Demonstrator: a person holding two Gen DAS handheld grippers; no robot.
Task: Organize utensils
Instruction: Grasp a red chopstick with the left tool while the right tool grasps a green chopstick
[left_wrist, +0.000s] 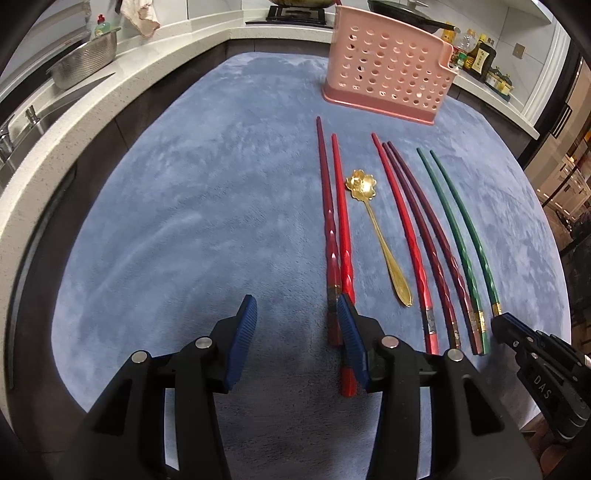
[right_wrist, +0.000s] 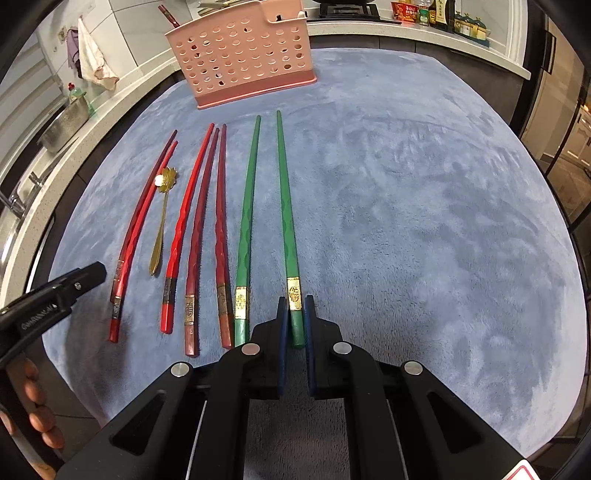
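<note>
Several chopsticks lie side by side on a blue-grey mat: red ones, dark maroon ones and two green ones, with a gold flower-bowl spoon among them. A pink perforated utensil holder stands at the far edge. My right gripper is closed around the thick end of the rightmost green chopstick, which lies on the mat. My left gripper is open and empty, its right finger over the ends of the leftmost red pair.
A white counter wraps the table's far and left sides, with a steel colander and sink tap at left, a stove and pan at the back, and bottles at right. The holder holds some utensils.
</note>
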